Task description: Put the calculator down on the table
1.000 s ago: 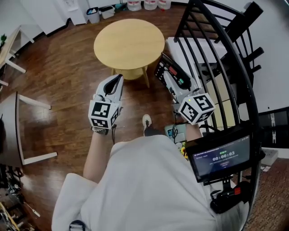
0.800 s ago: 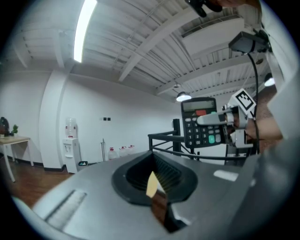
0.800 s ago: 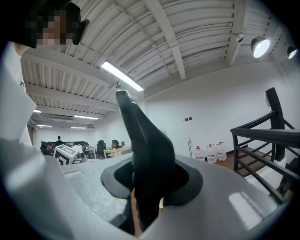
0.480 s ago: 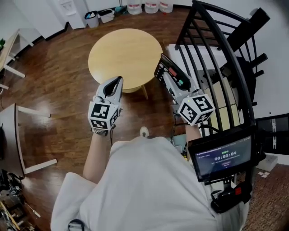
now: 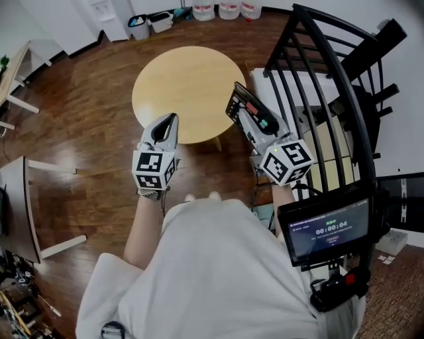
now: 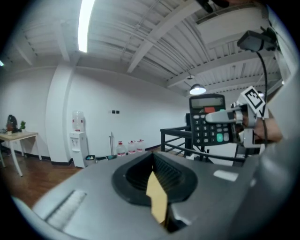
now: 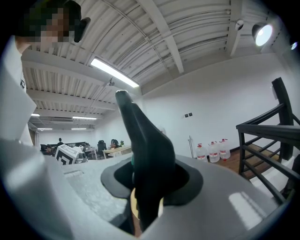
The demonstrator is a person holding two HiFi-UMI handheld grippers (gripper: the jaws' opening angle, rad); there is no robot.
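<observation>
The calculator (image 5: 246,108) is black with a red and a green key, and it stands on edge in the air just right of the round wooden table (image 5: 185,79). My right gripper (image 5: 257,124) is shut on its lower part. In the left gripper view the calculator (image 6: 210,124) shows its keypad, held up at the right. In the right gripper view the calculator (image 7: 146,150) rises edge-on from between the jaws. My left gripper (image 5: 171,120) is shut and empty, its tip over the table's near edge.
A black stair railing (image 5: 331,86) runs close along the right. A white desk (image 5: 13,73) and a wooden panel (image 5: 13,192) stand at the left. Water bottles (image 5: 228,8) and bins (image 5: 149,20) line the far wall. A small screen (image 5: 328,228) hangs at the person's chest.
Both grippers have moved forward towards the round table with the person. The left gripper's tip now lies over the table's near edge. The calculator stays gripped.
</observation>
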